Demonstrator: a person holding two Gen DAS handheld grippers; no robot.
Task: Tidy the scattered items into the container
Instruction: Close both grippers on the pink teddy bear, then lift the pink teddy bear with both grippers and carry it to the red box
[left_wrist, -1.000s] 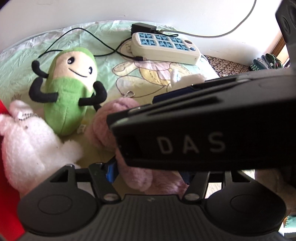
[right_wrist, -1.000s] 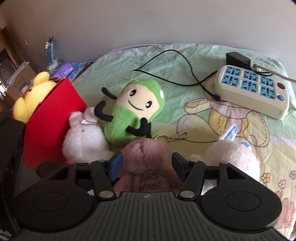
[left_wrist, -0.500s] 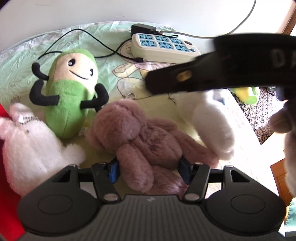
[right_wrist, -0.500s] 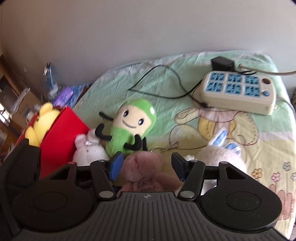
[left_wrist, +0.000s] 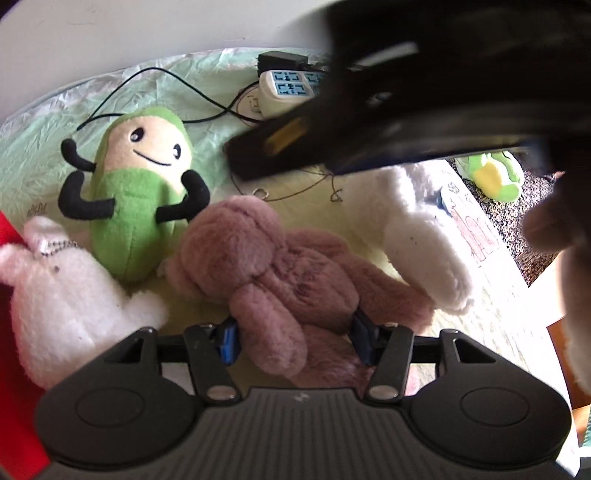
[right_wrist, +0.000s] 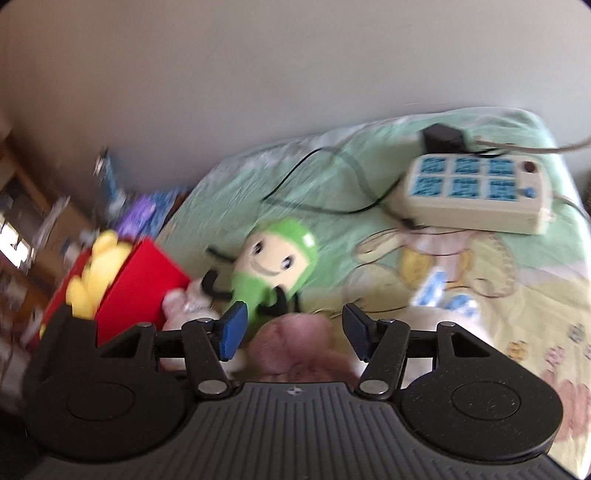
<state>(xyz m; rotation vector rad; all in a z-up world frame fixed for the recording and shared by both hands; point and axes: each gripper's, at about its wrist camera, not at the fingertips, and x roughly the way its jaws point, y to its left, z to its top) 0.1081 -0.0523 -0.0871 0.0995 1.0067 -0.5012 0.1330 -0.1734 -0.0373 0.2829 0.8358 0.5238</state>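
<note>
A pink-brown plush bear (left_wrist: 273, 258) lies on the bed sheet. My left gripper (left_wrist: 293, 336) is closing on it, and both blue pads press on its lower body. My right gripper (right_wrist: 291, 326) hangs open above the bear (right_wrist: 295, 347) with nothing between its fingers. Its black body (left_wrist: 406, 110) crosses the top right of the left wrist view. A green plush (left_wrist: 144, 192) lies behind the bear. A white plush (left_wrist: 62, 291) lies on the left and another white plush (left_wrist: 417, 229) on the right. The red container (right_wrist: 140, 280) stands at the left with a yellow plush (right_wrist: 96, 273) inside.
A cream power strip (right_wrist: 472, 192) with a black adapter and cables sits at the back of the bed. The bed's edge runs down the right side, where a green-and-yellow toy (left_wrist: 495, 177) lies on the floor. A wall stands behind the bed.
My right gripper has lifted up and back off the pink bear, uncovering it in the left wrist view. My left jaws have narrowed around the bear.
</note>
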